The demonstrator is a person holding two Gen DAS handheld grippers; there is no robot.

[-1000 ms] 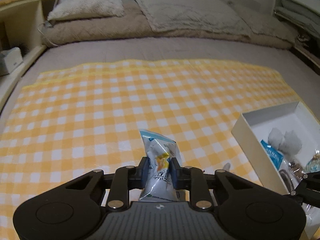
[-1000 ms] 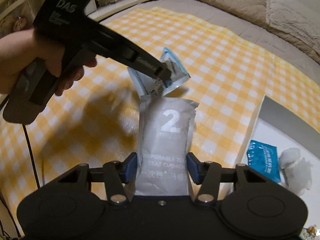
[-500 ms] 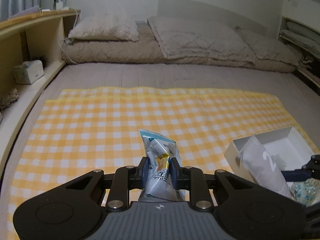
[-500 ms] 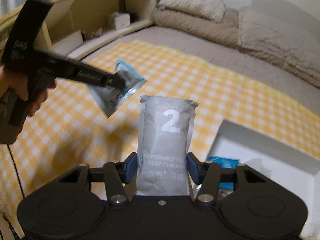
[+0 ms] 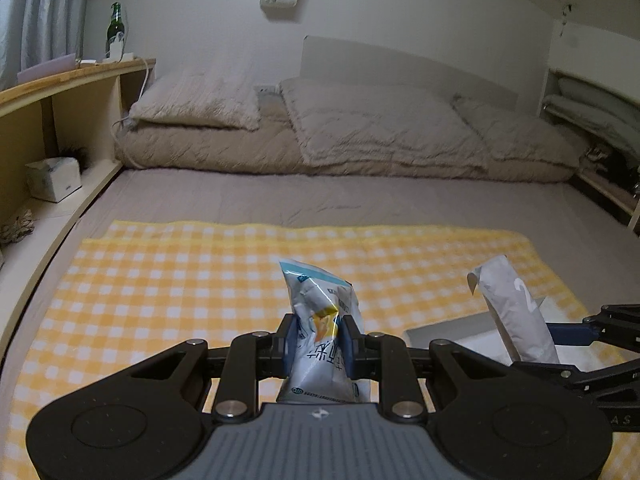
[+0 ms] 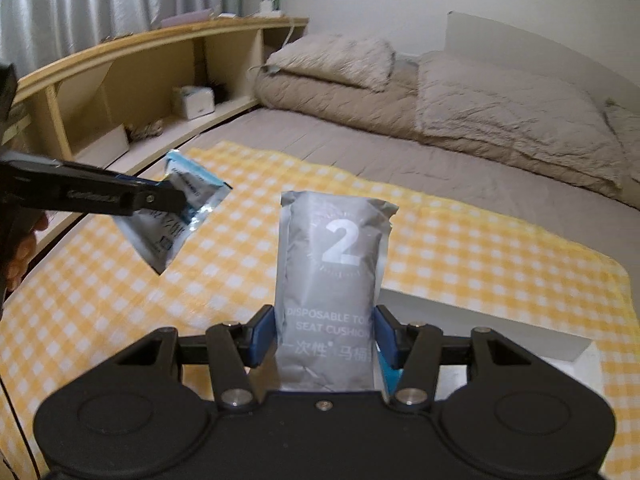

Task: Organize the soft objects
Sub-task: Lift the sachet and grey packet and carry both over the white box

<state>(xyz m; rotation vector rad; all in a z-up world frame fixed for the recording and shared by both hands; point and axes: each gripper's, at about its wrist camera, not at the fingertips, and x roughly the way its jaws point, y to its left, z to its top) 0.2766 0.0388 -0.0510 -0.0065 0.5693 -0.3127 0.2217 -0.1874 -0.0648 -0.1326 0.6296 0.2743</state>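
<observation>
My left gripper is shut on a crinkled silver-and-blue foil packet that stands up between its blue pads, above the yellow checked cloth. In the right wrist view the same foil packet hangs from the left gripper at the left. My right gripper is shut on a grey pouch printed with a large 2 and "disposable seat cushion". That grey pouch also shows at the right of the left wrist view, over a white box.
The white box lies on the cloth's right side, mostly hidden behind the grippers. Beige pillows and a folded quilt lie at the bed's far end. A wooden shelf with a tissue box runs along the left. A hand holds the left tool.
Both grippers have risen and tilted up with their packets, so the far wall and pillows now show. The white box has slid lower in both views. Both grips are unchanged.
</observation>
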